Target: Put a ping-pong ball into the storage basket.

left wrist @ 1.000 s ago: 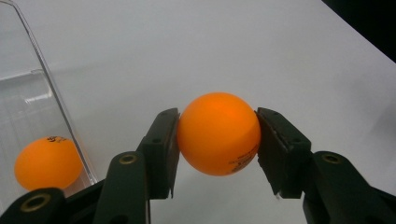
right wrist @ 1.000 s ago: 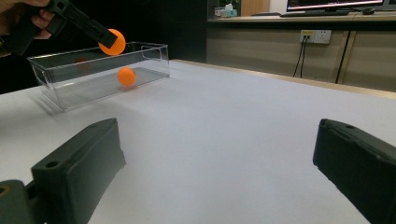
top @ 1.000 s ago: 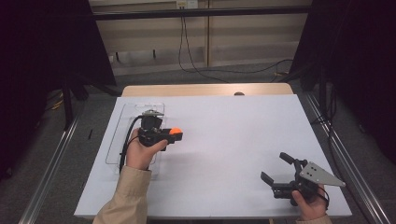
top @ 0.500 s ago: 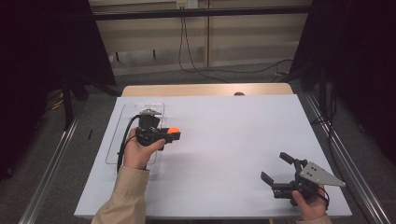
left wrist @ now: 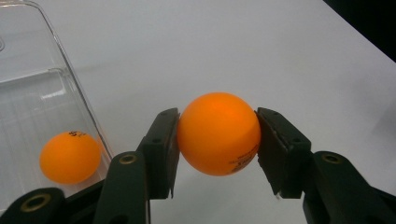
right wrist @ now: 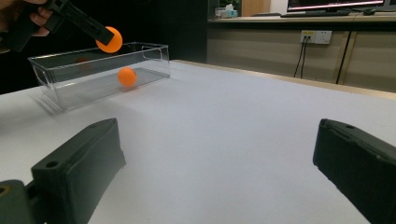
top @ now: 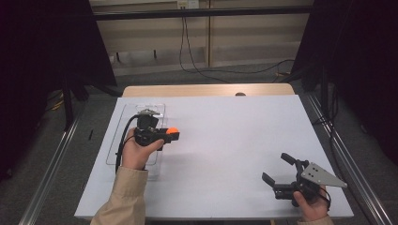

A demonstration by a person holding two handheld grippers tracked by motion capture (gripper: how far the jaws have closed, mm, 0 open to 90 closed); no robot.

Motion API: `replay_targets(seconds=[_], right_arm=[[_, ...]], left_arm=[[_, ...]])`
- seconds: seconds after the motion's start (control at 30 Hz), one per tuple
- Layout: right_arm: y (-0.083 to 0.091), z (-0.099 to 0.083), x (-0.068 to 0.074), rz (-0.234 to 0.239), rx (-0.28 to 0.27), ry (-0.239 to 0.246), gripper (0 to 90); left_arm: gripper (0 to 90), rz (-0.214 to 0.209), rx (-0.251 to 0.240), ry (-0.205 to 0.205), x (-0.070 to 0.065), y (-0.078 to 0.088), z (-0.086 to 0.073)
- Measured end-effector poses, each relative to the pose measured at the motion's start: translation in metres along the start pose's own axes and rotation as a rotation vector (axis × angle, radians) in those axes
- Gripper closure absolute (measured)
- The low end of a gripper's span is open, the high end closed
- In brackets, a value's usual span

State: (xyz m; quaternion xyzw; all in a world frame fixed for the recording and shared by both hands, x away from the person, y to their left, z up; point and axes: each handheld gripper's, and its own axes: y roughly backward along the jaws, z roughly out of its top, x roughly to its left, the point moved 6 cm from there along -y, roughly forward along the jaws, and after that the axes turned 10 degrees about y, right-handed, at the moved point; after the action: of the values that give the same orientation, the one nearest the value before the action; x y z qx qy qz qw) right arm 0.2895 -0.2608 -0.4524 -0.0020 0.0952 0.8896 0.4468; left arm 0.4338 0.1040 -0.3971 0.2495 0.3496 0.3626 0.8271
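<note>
From the high view the left tool (top: 172, 134) grips an orange ball (top: 172, 131) just beside the clear tray (top: 123, 125) on the white counter (top: 234, 140), its own view shows the jaws pinching it with a second ball (left wrist: 70, 157) in the tray, and the right tool (right wrist: 219, 177) gapes empty.

The high view looks forward and down from above the near edge of the table (top: 225, 140), taking in all of it. The left gripper view sits close and low, looking along its jaws at the ball (left wrist: 218, 134) and the tray (left wrist: 42, 93). The right gripper view looks low across the table toward the far left, sharing that tray (right wrist: 100, 70) and ball (right wrist: 109, 39) from afar.
</note>
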Motion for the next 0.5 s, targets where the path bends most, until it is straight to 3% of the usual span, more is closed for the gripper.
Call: replay_targets(seconds=[0.5], right_arm=[[-0.0004, 0.0003, 0.0002, 0.001, -0.001, -0.001, 0.8]], left_arm=[[50.9, 0.004, -0.012, 0.011, 0.0045, 0.0058, 0.0013]])
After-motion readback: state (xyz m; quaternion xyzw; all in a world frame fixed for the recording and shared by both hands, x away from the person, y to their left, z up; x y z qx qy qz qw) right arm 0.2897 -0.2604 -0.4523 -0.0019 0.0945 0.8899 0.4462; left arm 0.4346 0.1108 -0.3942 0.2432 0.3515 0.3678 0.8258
